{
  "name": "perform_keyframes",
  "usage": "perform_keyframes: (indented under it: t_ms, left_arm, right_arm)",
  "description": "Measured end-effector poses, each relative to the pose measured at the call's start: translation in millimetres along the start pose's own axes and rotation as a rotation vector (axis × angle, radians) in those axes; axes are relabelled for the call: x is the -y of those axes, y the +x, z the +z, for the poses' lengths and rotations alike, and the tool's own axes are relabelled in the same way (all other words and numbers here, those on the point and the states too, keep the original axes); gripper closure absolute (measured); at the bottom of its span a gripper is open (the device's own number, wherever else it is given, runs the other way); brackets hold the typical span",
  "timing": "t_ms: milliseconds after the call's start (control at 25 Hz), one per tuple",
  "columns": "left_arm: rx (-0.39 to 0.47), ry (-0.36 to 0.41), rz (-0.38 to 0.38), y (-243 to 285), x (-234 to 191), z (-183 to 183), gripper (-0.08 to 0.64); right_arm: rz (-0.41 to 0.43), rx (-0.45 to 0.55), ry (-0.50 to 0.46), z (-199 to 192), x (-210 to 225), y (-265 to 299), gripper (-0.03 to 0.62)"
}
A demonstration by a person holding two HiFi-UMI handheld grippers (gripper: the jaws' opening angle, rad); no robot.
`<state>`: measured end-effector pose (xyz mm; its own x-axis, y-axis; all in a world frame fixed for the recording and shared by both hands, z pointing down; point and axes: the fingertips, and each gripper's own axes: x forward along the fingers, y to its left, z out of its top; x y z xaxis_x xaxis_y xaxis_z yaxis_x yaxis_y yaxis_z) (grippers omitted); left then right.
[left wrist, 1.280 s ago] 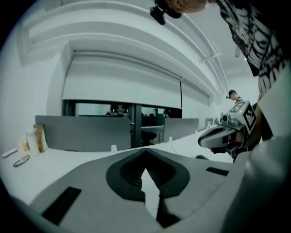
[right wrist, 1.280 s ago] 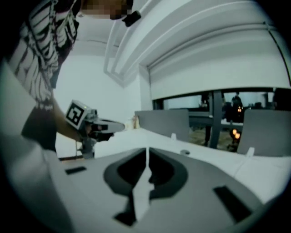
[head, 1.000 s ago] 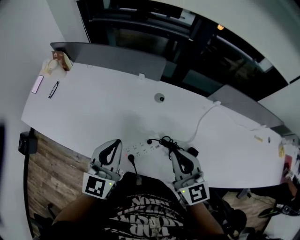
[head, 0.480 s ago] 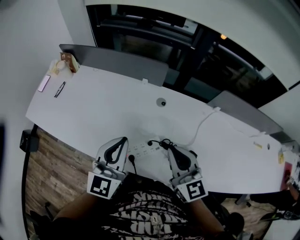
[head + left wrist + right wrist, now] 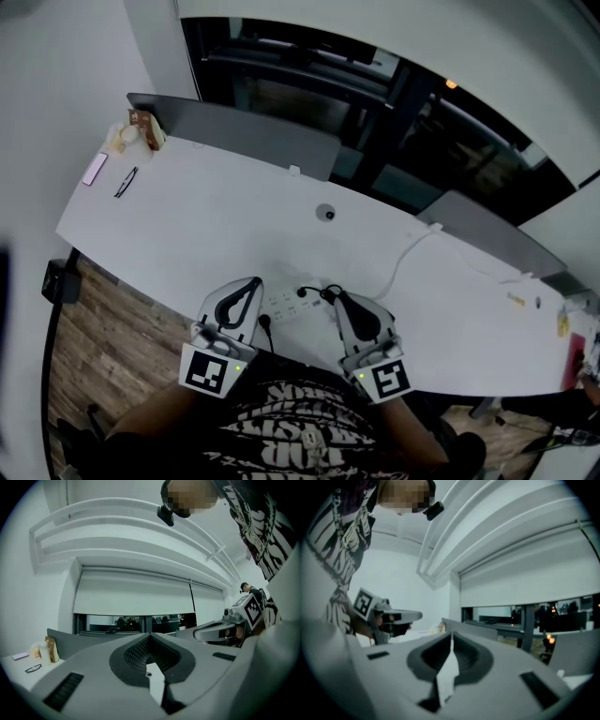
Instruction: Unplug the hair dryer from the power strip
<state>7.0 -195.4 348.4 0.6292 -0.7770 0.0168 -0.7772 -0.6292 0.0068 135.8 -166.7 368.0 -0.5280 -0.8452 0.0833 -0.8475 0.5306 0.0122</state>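
Observation:
In the head view a white power strip (image 5: 284,303) lies near the table's front edge, between my two grippers. A black plug (image 5: 301,292) sits in it, with a black cord bundle (image 5: 325,294) beside it. Another black plug (image 5: 263,322) hangs at the edge. The hair dryer's body is hidden under my right gripper. My left gripper (image 5: 251,282) (image 5: 149,637) is shut and empty, held level just left of the strip. My right gripper (image 5: 336,296) (image 5: 451,635) is shut and empty too, over the cord bundle. Each gripper view shows only the room and the other gripper.
The long white table (image 5: 206,216) carries glasses (image 5: 125,182), a pink card (image 5: 95,169) and a snack bag (image 5: 142,130) at its far left. A round grommet (image 5: 325,213) sits mid-table. A white cable (image 5: 405,248) runs right. Grey partitions (image 5: 253,136) line the back edge.
Both grippers have risen a little, still shut and side by side. The right one now covers more of the cord bundle and the black object beside it.

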Motion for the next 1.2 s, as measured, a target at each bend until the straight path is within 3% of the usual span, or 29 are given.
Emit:
perform_keyframes:
  t_ms: [200, 360, 560, 800, 880, 1080, 1200]
  left_arm:
    - [0.017, -0.013, 0.011, 1.9, -2.8, 2.3, 0.532]
    - [-0.032, -0.021, -0.029, -1.8, 0.4, -6.1, 0.533]
    - [-0.208, -0.086, 0.0, 3.1, -14.7, -102.9, 0.532]
    - [-0.403, -0.07, -0.092, 17.0, 2.9, -221.9, 0.532]
    - [-0.45, -0.092, -0.108, 25.4, 7.9, -250.4, 0.532]
    - [-0.605, -0.119, -0.146, 30.8, 19.0, -312.8, 0.534]
    - [-0.647, -0.072, -0.211, 28.2, 32.3, -334.3, 0.532]
  right_arm:
    - [0.009, 0.002, 0.007, -2.6, -3.7, 6.6, 0.554]
    - [0.039, -0.089, -0.007, -17.9, -16.0, 15.6, 0.552]
    - [0.086, -0.231, 0.076, -101.7, -22.7, 24.5, 0.551]
    - [0.077, -0.432, 0.143, -218.4, -35.8, 37.3, 0.546]
    - [0.063, -0.511, 0.202, -247.8, -34.9, 45.5, 0.449]
    - [-0.017, -0.605, 0.2, -285.4, -22.3, 66.2, 0.436]
    - [-0.072, -0.616, 0.232, -293.1, -18.3, 76.3, 0.417]
